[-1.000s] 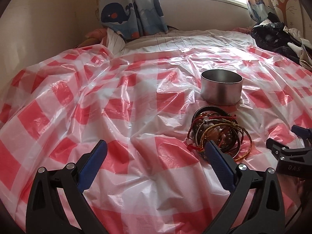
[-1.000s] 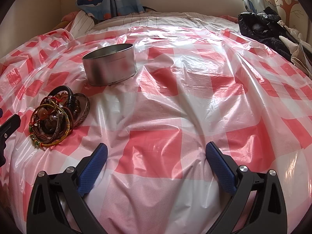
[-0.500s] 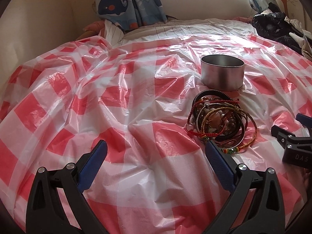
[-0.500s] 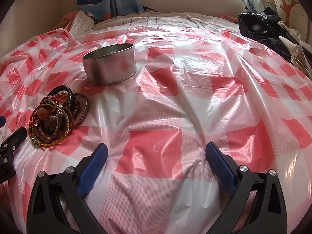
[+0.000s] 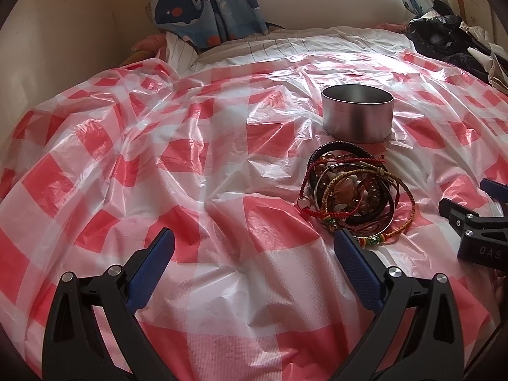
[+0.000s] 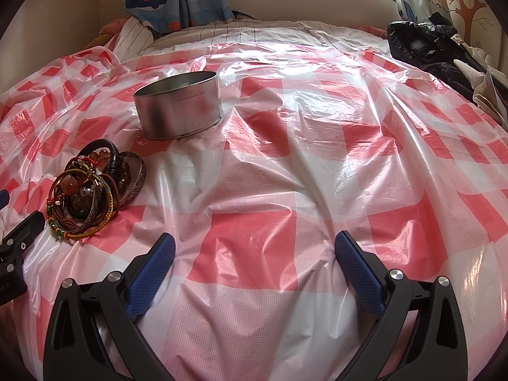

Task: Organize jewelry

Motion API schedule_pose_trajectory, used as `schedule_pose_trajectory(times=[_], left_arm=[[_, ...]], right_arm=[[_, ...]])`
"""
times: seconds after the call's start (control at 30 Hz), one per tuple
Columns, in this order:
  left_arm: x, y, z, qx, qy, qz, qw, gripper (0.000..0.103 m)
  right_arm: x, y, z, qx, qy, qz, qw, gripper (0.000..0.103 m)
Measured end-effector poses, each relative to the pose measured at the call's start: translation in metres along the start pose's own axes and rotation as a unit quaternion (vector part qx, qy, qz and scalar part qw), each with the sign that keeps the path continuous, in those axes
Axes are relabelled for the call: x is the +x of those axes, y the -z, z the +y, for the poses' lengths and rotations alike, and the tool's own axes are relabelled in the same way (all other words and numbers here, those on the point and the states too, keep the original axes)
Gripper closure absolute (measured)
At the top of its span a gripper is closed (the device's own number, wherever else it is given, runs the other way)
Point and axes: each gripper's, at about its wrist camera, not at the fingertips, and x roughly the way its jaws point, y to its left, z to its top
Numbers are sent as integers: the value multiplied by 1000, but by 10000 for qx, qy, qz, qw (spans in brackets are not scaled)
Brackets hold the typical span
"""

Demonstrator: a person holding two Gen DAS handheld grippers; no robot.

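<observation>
Bracelets (image 5: 352, 192): heaped right of centre, outside tin (on checked sheet (image 5: 190, 158)).
Tin (image 5: 357, 112): upright, interior unreadable.
Left gripper (image 5: 254, 250): wide, holding nothing.
Right gripper (image 6: 254, 250): wide, holding nothing.

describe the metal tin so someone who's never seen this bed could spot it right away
Start at the red-and-white checked plastic sheet spread over the bed. Near its middle lies a tangled pile of bracelets, and just beyond that pile, toward the window, stands the tin. It is the only plain, shiny silver thing there: a low round can, open at the top.
</observation>
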Motion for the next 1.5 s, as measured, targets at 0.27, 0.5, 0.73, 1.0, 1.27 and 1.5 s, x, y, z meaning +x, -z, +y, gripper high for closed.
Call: schedule_pose_trajectory(times=[0.27,0.5,0.73,1.0,1.27,1.5], left_arm=[[2,1,-1,25,-9,42,10000,6],[2,2,-1,15,-23,60,10000,6],[4,3,-1,-8,-32,96,9999,6],[4,3,0,-8,-31,101,9999,6],[4,3,0,-10,-30,104,9999,6],[4,3,0,-3,-31,110,9999,6]], right_arm=[[0,0,0,-1,2,0,10000,7],[0,0,1,-7,10,0,10000,7],[1,-1,0,-29,55,26,10000,7],[2,-1,-1,-30,57,23,10000,7],[2,-1,-1,-18,26,51,10000,7],[5,-3,-3,35,1,106,9999,7]])
